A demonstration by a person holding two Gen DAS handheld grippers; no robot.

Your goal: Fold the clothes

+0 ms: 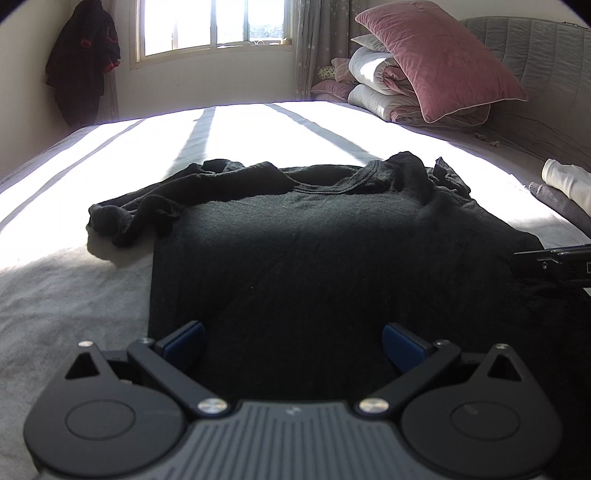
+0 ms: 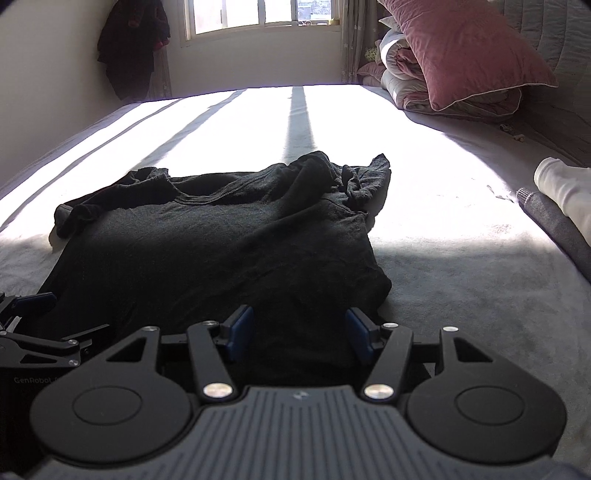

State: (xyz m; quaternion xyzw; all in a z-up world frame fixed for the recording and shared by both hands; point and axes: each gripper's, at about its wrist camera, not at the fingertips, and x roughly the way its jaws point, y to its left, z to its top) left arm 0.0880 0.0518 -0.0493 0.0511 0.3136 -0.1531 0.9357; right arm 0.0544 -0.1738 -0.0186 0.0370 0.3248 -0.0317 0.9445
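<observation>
A black long-sleeved shirt [image 1: 314, 251] lies on the grey bed [image 1: 66, 295], collar at the far end, its left sleeve bunched across the far left corner. It also shows in the right wrist view [image 2: 221, 251]. My left gripper [image 1: 293, 345] is open over the shirt's near hem, left of centre. My right gripper [image 2: 299, 332] is open over the near hem by the shirt's right edge. The right gripper's tip shows at the left wrist view's right edge [image 1: 554, 262]. The left gripper shows at the right wrist view's left edge [image 2: 33, 325].
A pink pillow [image 1: 439, 55] leans on folded quilts [image 1: 376, 85] at the far right by the grey headboard [image 1: 546, 55]. A white garment [image 2: 565, 192] lies on a grey one [image 2: 554, 221] at the bed's right. A dark coat [image 1: 81, 62] hangs beside the window [image 1: 214, 26].
</observation>
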